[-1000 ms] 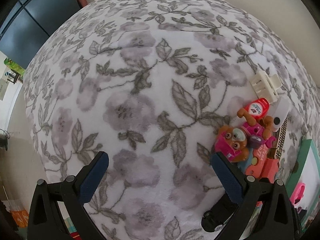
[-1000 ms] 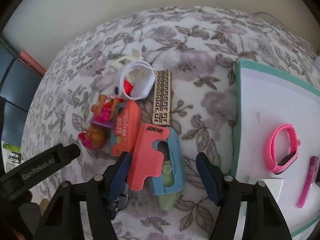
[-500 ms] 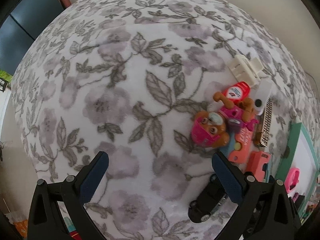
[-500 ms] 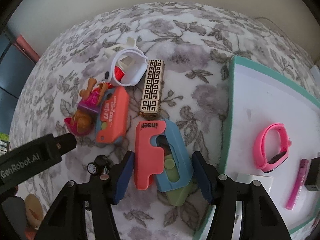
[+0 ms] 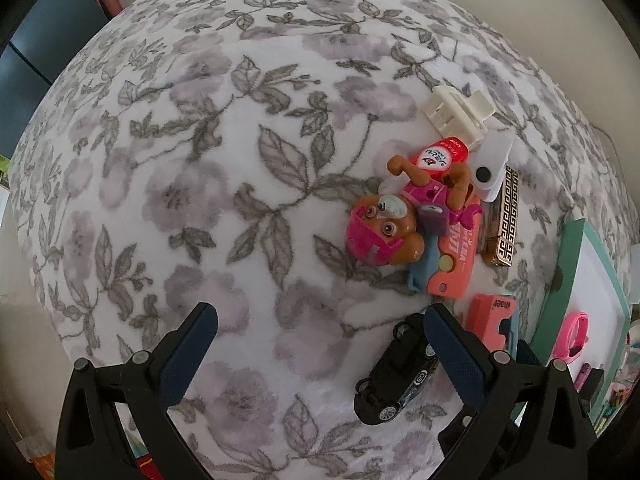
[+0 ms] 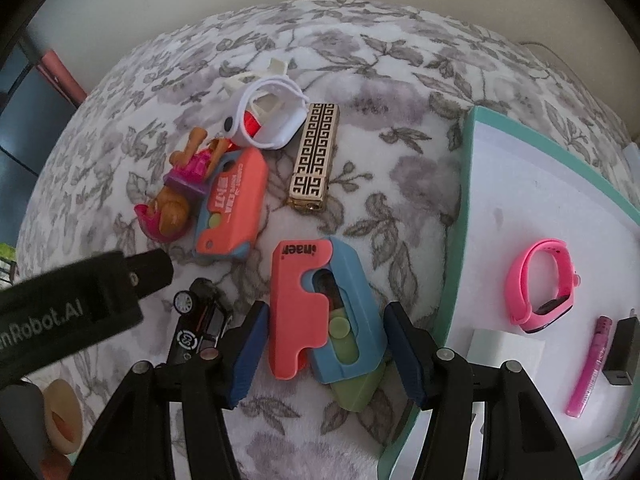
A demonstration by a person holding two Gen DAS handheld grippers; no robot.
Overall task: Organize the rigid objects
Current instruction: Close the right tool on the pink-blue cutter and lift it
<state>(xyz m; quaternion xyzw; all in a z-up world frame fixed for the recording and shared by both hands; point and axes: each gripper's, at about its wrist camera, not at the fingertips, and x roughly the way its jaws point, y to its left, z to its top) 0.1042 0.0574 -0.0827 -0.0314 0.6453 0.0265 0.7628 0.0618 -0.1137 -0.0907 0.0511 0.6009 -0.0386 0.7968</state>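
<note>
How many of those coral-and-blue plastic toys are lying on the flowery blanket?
2. One coral-and-blue toy lies between the right gripper fingers; the other lies beside the dog figure.

left gripper (image 5: 320, 344): pointing straight down, jaws wide apart, nothing between them | right gripper (image 6: 324, 344): tilted steeply down, jaws half-spread, pads not seen pressing

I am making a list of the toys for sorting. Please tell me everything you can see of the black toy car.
The black toy car is small and glossy, like painted metal or plastic, with silver-hubbed wheels and a round white mark on top. It lies at a slant on the floral blanket, apart from the toy pile. The left gripper is open above it, one finger overlapping its side; the right gripper is just beside it.
</note>
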